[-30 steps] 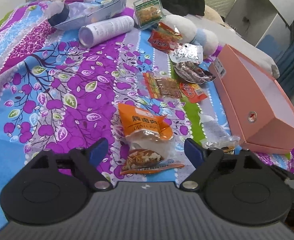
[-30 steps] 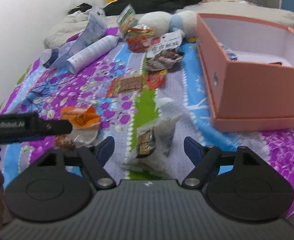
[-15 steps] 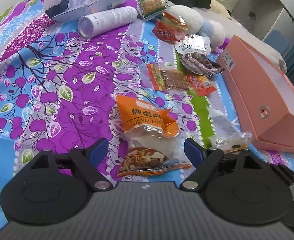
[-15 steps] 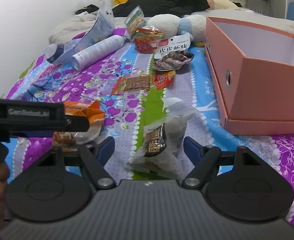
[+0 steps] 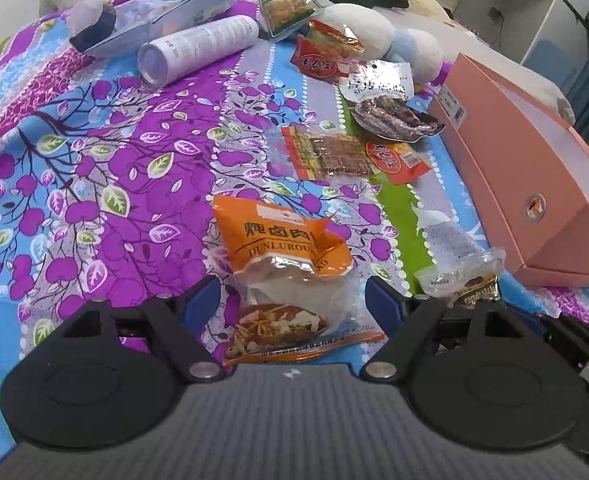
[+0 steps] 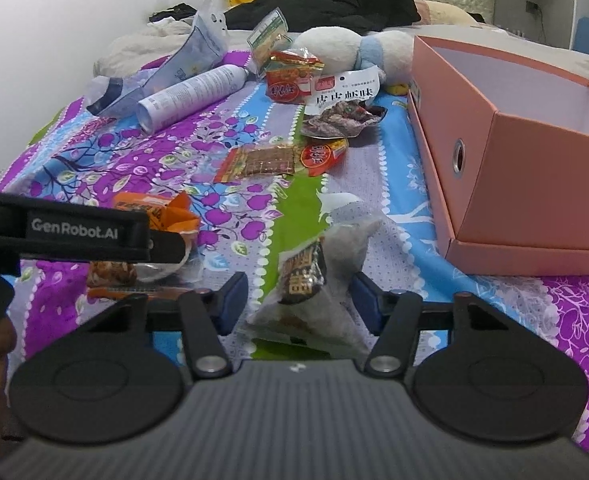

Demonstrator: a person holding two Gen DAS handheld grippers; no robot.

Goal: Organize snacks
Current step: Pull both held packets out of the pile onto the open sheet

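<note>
Snacks lie scattered over a floral bedspread (image 5: 94,152) in purple, blue and green. Largest item: pink open-topped box (image 6: 534,168) at the right edge of the spread, a metal-ringed hole in its near end, interior white; contents not visible from here. Beyond it, a white and blue plush toy (image 6: 334,46) and a black garment (image 6: 326,0) near the headboard. White cylindrical can (image 5: 198,50) on its side at the far left, touching a crumpled grey-blue pouch (image 5: 166,20).

Mid-field packets: green-framed packet (image 5: 288,2) propped upright, red packet (image 5: 326,60) beside it, white-labelled packet with dark contents (image 5: 390,108), flat red-bordered packet of brown squares (image 5: 330,152) overlapping a small red packet (image 5: 396,160).

Left gripper (image 5: 292,306): jaws spread wide, straddling the orange packet (image 5: 286,252) with a clear lower half; the blue pads stand apart from the wrapper on both sides, nothing grasped. Same packet shows in the right view (image 6: 154,216) behind the left tool's black arm.

Right gripper (image 6: 300,302): jaws have just been closing, with the clear packet with a dark label (image 6: 310,284) between them. Right pad at the wrapper's edge, left pad with a gap; firm contact not confirmed, so read as not yet clenched. This packet lies on the green stripe, near the box's front corner.
</note>
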